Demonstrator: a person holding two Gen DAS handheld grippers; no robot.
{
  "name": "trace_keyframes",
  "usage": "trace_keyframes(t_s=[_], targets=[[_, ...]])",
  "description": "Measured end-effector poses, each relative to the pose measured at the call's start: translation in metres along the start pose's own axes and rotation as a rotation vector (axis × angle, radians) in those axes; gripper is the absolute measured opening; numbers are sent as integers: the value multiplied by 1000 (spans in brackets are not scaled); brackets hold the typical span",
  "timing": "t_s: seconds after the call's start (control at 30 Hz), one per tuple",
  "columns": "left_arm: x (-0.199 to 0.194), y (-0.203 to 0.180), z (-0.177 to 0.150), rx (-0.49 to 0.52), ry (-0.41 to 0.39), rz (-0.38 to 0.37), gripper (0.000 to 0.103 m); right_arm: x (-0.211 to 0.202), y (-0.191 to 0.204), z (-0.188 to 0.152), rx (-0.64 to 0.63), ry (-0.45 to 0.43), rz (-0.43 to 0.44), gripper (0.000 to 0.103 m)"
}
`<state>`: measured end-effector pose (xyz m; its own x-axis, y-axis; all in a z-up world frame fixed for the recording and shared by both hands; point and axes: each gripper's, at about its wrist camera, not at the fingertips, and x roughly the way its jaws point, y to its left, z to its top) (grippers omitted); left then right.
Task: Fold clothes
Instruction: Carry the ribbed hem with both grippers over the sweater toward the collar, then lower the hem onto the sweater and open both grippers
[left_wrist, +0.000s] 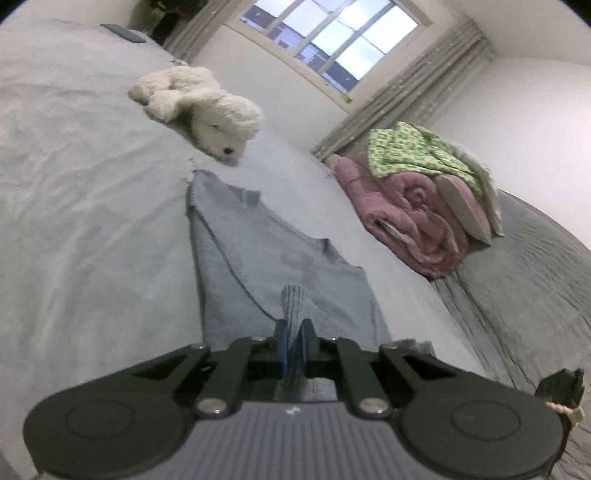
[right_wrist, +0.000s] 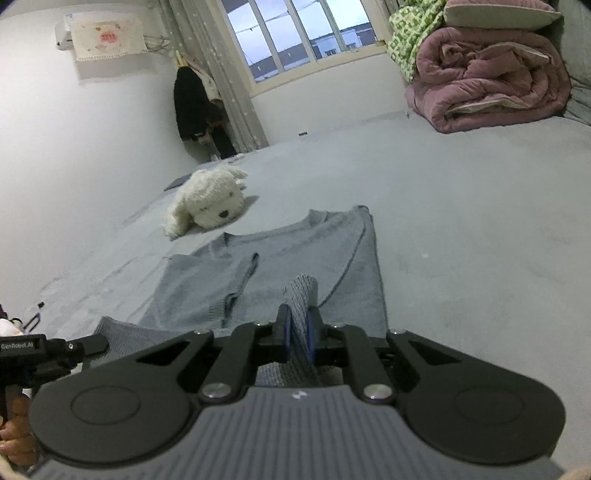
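Note:
A grey-blue knit sweater (left_wrist: 266, 258) lies spread on the pale bed sheet (left_wrist: 92, 206), stretching away from me. My left gripper (left_wrist: 293, 332) is shut on a pinched ribbed fold of the sweater's near edge, which sticks up between the blue pads. In the right wrist view the same sweater (right_wrist: 295, 251) lies ahead, and my right gripper (right_wrist: 299, 325) is shut on another ribbed fold of its near edge. The left gripper's black body (right_wrist: 48, 350) shows at the left edge there, with a hand (right_wrist: 16, 424) below it.
A white plush dog (left_wrist: 207, 110) lies on the bed beyond the sweater, also the plush dog (right_wrist: 210, 203). A rolled pink quilt (left_wrist: 413, 218) with a green patterned cloth (left_wrist: 417, 151) on top sits at the right. A window (right_wrist: 295, 37), curtains and dark hanging clothes (right_wrist: 195, 107) stand behind.

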<state>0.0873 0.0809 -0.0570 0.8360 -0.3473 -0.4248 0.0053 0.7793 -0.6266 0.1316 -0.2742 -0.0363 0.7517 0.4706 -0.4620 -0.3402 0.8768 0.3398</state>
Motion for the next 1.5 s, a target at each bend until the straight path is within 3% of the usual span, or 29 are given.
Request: trace_keyframes(t_s=[0.3, 0.5, 0.73, 0.8, 0.83, 1.0, 1.1, 1.2, 1.27, 1.33, 1.5], targets=[[24, 6, -15, 86, 34, 99, 9, 22, -8, -14, -52, 57, -77, 11], [8, -1, -7, 99, 9, 125, 13, 5, -9, -6, -50, 69, -56, 26], [-8, -21, -5, 160, 1, 47, 14, -7, -15, -5, -13, 94, -26, 27], [-4, -25, -10, 188, 22, 31, 14, -2, -12, -7, -30, 107, -24, 22], [-2, -26, -13, 197, 37, 28, 14, 1, -8, -7, -54, 109, -32, 7], [10, -21, -28, 237, 94, 55, 16, 7, 5, -4, -139, 56, -91, 7], [12, -22, -33, 274, 90, 60, 16, 17, 5, -9, -185, 79, -154, 7], [10, -25, -33, 291, 90, 69, 16, 22, 2, -13, -181, 102, -173, 8], [7, -27, -31, 293, 87, 70, 18, 19, 4, -11, -180, 99, -179, 19], [4, -30, -30, 299, 84, 70, 22, 11, 9, -7, -183, 93, -173, 22], [-5, -45, -32, 344, 76, 24, 26, -8, 34, -5, -235, 103, -38, 29]])
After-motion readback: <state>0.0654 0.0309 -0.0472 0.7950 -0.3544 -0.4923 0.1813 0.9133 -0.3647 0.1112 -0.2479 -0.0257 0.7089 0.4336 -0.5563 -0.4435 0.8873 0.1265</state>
